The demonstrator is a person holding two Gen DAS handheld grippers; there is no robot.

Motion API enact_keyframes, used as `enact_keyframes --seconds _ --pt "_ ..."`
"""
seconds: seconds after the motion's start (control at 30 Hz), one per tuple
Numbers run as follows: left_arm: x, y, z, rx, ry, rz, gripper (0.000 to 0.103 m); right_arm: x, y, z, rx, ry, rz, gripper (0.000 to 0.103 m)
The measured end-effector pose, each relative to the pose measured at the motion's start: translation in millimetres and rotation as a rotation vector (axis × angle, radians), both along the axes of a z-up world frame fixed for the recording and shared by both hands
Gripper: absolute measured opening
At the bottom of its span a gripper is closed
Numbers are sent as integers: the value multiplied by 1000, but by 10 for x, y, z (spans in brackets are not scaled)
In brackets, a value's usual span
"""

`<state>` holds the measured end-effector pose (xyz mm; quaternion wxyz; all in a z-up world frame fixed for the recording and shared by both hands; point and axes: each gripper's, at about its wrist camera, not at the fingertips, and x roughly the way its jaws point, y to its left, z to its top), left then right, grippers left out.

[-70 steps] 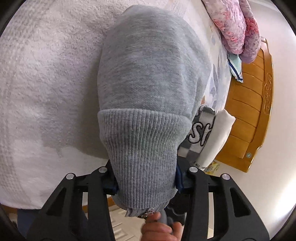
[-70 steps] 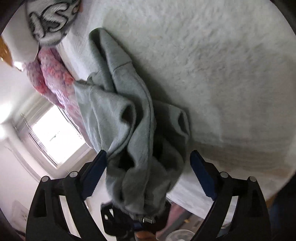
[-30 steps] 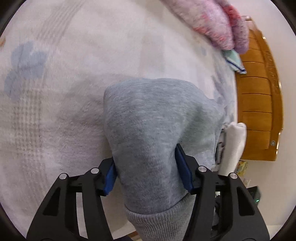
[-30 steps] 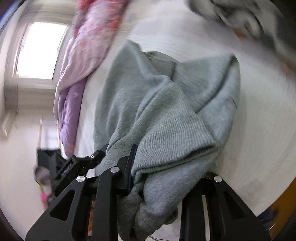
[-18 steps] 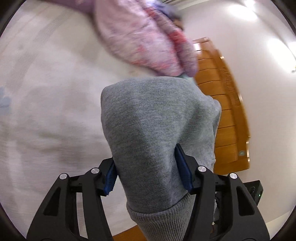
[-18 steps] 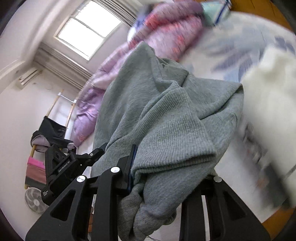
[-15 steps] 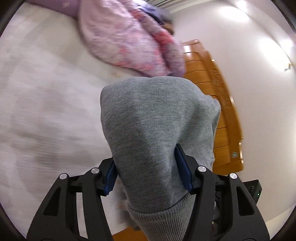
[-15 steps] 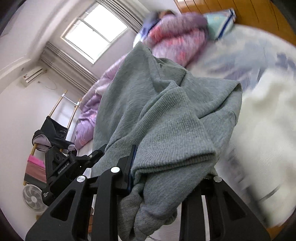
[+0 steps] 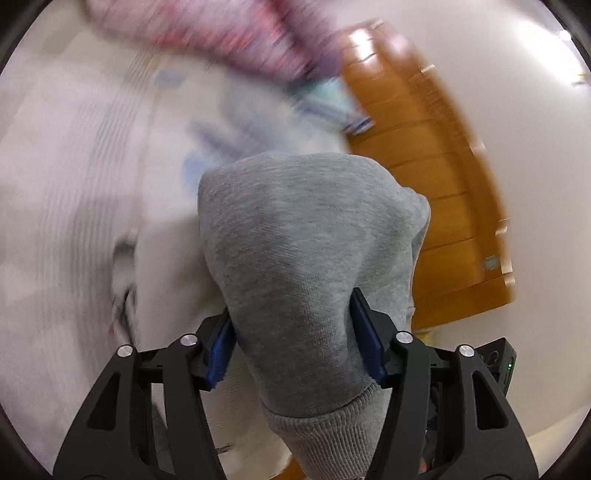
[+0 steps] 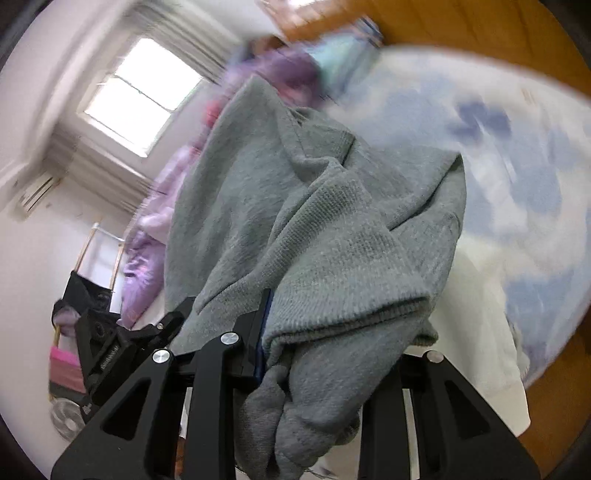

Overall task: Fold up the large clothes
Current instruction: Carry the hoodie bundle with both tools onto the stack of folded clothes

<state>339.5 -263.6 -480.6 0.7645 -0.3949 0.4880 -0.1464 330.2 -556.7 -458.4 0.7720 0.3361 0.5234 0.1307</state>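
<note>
The left hand-held gripper (image 9: 295, 332) is clamped on the grey sweater (image 9: 310, 251): its blue pads (image 9: 218, 354) press in from both sides on a thick bunch of the fabric, and the ribbed hem (image 9: 325, 435) hangs below the grip, toward the camera. The sweater bulges up between the fingers and is held off the bed (image 9: 74, 184), which shows blurred behind it with a white cover and faint blue print. A pink quilt (image 9: 229, 33) lies along the bed's far edge, next to the wooden headboard (image 9: 436, 177).

The right hand-held gripper (image 10: 332, 354) is also clamped on the sweater (image 10: 314, 206). A blue pad (image 10: 264, 325) on its left finger presses into a folded bundle with a ribbed band across it; the right finger is mostly covered by cloth that spills over it. Loose folds hang down between the fingers toward the camera. In this view the bed's blue-printed cover (image 10: 517, 177) lies to the right, a white garment (image 10: 484, 332) rests near its edge, and a bright window (image 10: 144, 96) shows at upper left.
</note>
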Motion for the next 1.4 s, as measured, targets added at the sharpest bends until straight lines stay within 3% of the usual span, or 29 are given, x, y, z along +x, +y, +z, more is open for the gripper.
enact_keyframes --seconds 0.1,0.23,0.3,0.43,0.5,0.57,0.63,0.77,0.87,1.0,1.1,1.2,1.3,1.4 --pt "-26 -29 -81 61 26 -27 65 -52 -47 -342 13 88 -21 35" --pt "-176 49 195 183 -22 -36 73 -128 -80 -246 -6 108 -12 43" --pt "-236 181 348 230 -23 -13 74 -182 -139 -144 -131 145 16 55" --pt "-129 190 672 210 -61 -35 74 -159 31 215 -372 126 123 56" --pt "0 32 798 200 -107 -110 74 -185 52 432 -471 65 174 56" --pt "120 -106 800 206 -105 -138 74 -126 125 635 -485 -12 213 48" --pt "255 -197 714 186 -91 -164 74 26 264 777 -463 -96 261 46" --pt "477 -294 471 224 -69 -177 74 460 570 674 -462 -198 295 42" --pt "610 -296 372 265 -48 -171 74 873 702 320 -418 -134 274 35" --pt "836 -242 195 279 -6 -172 74 1174 691 -100 -370 -6 241 35" --pt "998 -245 84 299 11 -183 73 1285 717 -153 -365 44 239 35" --pt "1086 -175 75 248 17 -183 74 1333 733 -143 -379 77 226 35" --pt "1002 83 149 91 2 -148 74 1279 768 -28 -422 76 230 37" --pt "777 367 229 16 -13 -118 75 1168 825 83 -477 59 214 41"
